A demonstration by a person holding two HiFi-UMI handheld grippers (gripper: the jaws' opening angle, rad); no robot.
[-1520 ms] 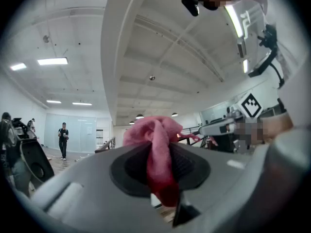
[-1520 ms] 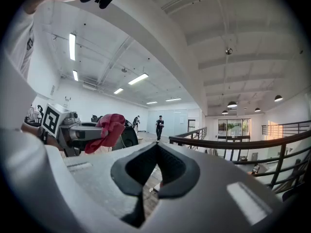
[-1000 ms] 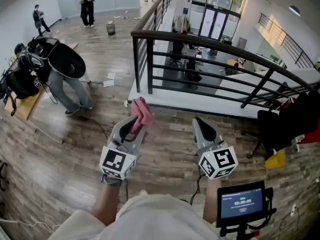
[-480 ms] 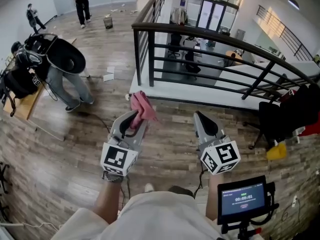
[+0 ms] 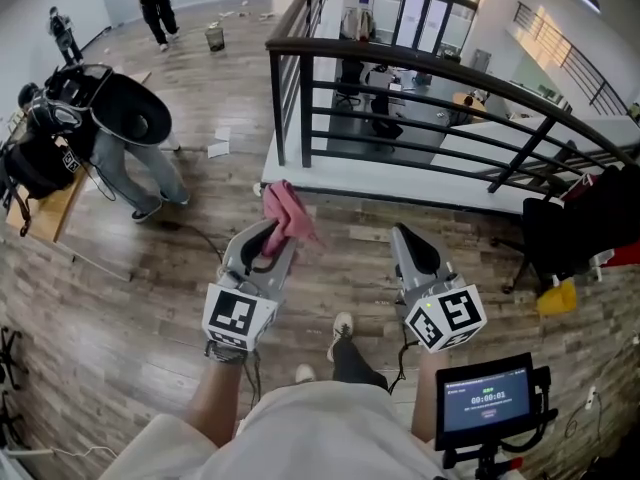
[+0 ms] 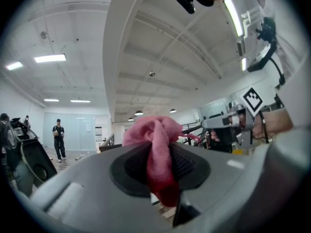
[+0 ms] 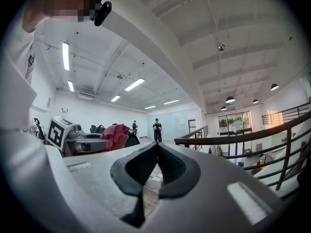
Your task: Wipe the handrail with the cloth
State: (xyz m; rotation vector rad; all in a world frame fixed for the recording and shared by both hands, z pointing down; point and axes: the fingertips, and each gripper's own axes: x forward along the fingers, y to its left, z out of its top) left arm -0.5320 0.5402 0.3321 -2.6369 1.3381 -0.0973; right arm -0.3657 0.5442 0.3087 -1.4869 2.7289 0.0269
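Pink cloth (image 5: 287,215) pinched in left gripper (image 5: 269,240), right gripper (image 5: 406,238) pressed together empty, dark handrail (image 5: 400,58) ahead

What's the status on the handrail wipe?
Left tongs shut on pink cloth. Right tongs shut, empty. Handrail ahead, not yet touched. Nothing visible in the way.

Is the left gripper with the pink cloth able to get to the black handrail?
Probably yes. The left gripper is shut on the cloth, and only floor shows between it and the handrail ahead.
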